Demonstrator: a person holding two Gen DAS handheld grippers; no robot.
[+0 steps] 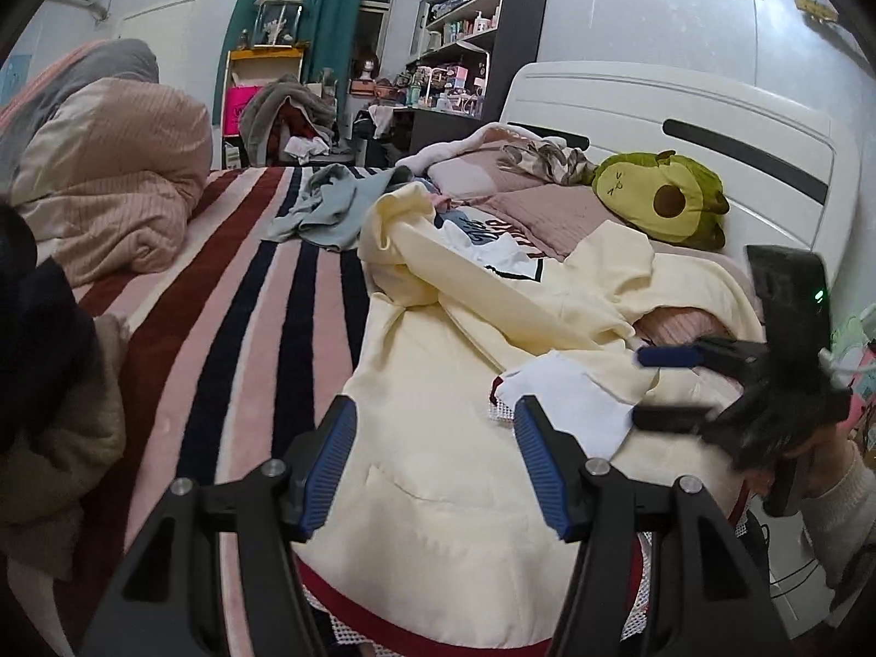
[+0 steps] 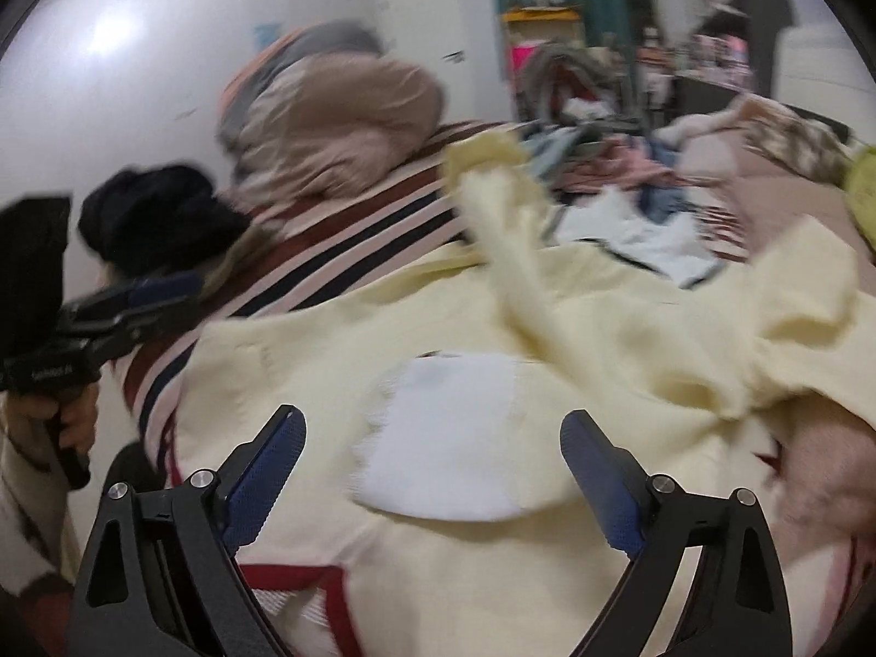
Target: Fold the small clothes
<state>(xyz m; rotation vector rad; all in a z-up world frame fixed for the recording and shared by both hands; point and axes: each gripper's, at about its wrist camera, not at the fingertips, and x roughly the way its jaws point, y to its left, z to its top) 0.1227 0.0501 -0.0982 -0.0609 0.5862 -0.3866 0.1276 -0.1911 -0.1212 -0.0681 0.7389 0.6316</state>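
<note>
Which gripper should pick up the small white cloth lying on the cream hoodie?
Probably right. The right gripper is open with the white cloth between its fingers. The left gripper is also open, but over the cream hoodie, with the cloth off to its side.

A hoodie (image 1: 438,410) lies spread on the bed (image 1: 230,328), over its right part as the left wrist view shows it, with a small folded cloth (image 1: 564,405) lying on top of it. The left tongs (image 1: 432,454) hang above the hoodie's lower part, just left of that cloth; the right tongs (image 1: 657,383) reach in from the right, beside the cloth's far edge. Behind the hoodie sits a heap of loose clothes (image 1: 339,208), and to its right an avocado plush (image 1: 662,197) rests against the headboard (image 1: 684,126). A bunched quilt (image 1: 109,186) lies at the bed's far left. Shelves (image 1: 465,27) stand behind the bed.
</note>
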